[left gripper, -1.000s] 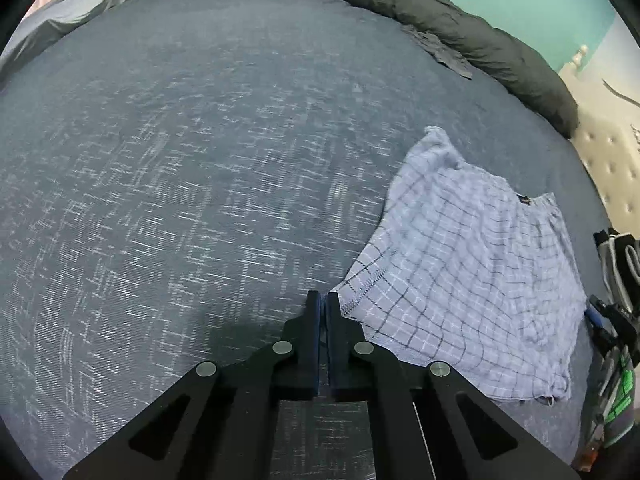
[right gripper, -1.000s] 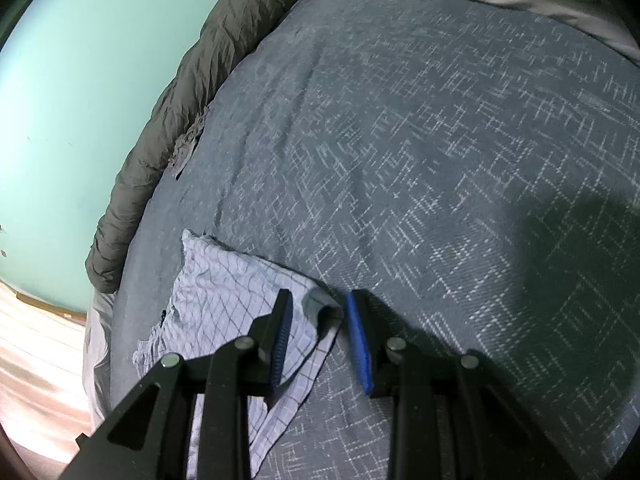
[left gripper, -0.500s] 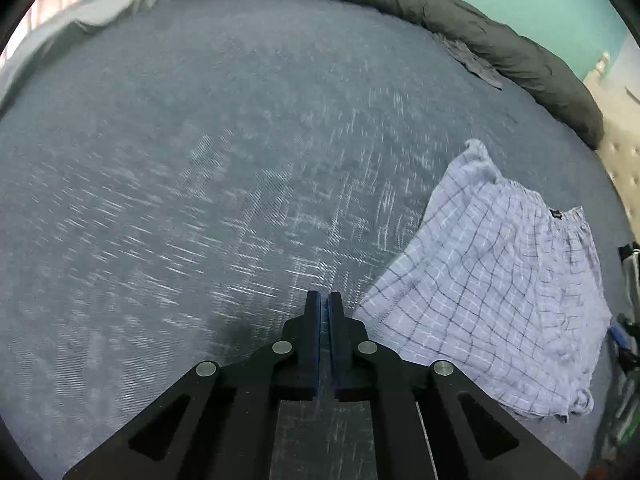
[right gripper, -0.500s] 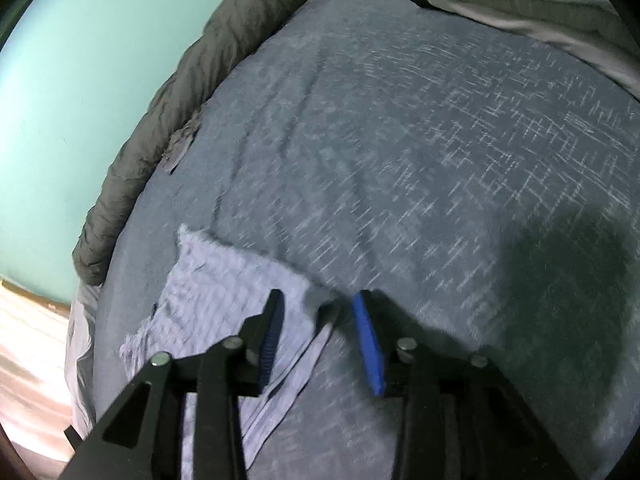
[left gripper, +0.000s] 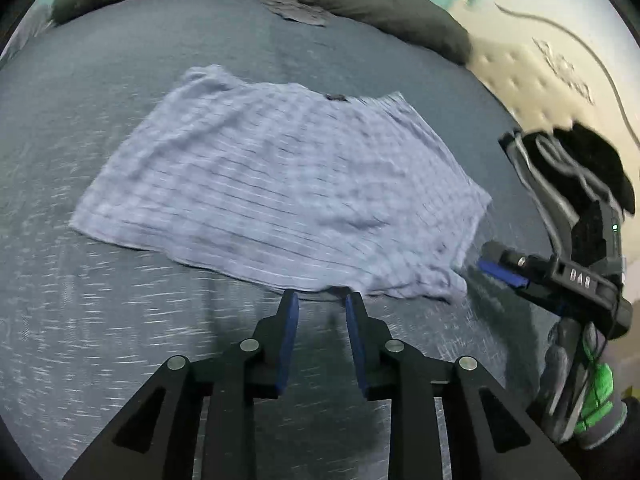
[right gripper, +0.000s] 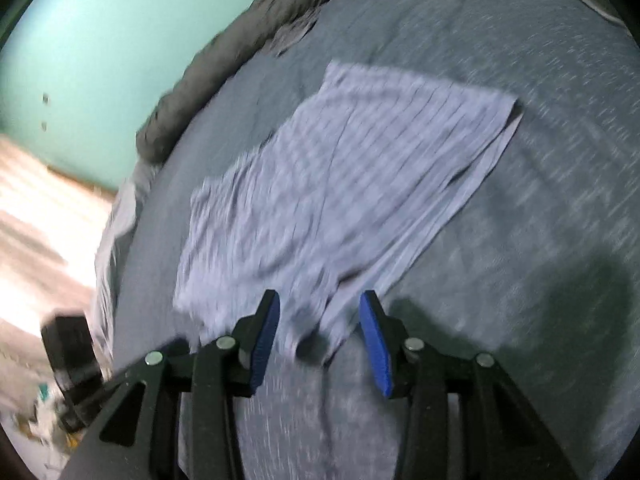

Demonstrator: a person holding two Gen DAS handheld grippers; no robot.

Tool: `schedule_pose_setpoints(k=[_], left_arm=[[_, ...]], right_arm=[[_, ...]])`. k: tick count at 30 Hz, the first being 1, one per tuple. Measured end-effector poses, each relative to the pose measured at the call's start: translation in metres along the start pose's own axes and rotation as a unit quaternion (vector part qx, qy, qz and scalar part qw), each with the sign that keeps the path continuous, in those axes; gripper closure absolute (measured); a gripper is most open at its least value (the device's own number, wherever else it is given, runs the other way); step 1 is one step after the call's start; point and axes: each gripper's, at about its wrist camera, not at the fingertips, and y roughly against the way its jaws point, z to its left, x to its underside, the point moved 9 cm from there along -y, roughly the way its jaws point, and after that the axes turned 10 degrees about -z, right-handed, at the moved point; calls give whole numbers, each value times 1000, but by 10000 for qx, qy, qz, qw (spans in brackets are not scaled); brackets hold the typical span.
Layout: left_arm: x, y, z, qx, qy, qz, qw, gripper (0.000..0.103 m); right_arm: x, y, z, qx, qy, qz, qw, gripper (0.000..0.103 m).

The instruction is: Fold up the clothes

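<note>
Motion blur smears the pale lilac checked cloth shorts (right gripper: pixel 340 184), so their grid reads only as streaks. The right claw (left gripper: pixel 486 258) shows one blue pad, its other finger cut off or hidden. Small clutter (right gripper: pixel 36 428) on the floor is too blurred to identify.
</note>
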Motion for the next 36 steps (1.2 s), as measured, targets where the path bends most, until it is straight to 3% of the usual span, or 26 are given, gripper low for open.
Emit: schedule_pose_setpoints(k=[5, 11, 15, 17, 19, 21, 24, 27, 32, 36], left_arm=[[8, -2, -17, 23, -211, 87, 9997, 76], [14, -16, -20, 5, -326, 189, 9993, 76], [14, -21, -19, 91, -284, 225, 9993, 94], [14, -22, -20, 133, -270, 235, 9993, 98], [13, -20, -22, 159, -321, 195, 9992, 99], [12, -17, -25, 187, -376, 137, 9990, 99], [10, -12, -28, 245, -421, 129, 9987, 100], [7, -2, -27, 253, -430, 80, 9987, 100], [7, 13, -19, 265, -374, 50, 9989, 100], [21, 7, -16, 246, -322, 278, 9988, 100]], right_arm=[[23, -9, 10, -2, 349, 205, 9992, 60], [26, -17, 13, 41, 604, 273, 9978, 60], [28, -20, 13, 20, 591, 329, 9977, 60], [28, -20, 15, -8, 643, 321, 9974, 60], [28, -19, 16, -35, 695, 312, 9971, 63], [28, -18, 18, -62, 747, 303, 9967, 78], [28, -17, 21, -99, 830, 284, 9961, 93], [26, -13, 25, -137, 919, 261, 9953, 99], [19, 0, 29, -211, 930, 168, 9953, 101], [23, 1, 29, -151, 1008, 253, 9945, 101]])
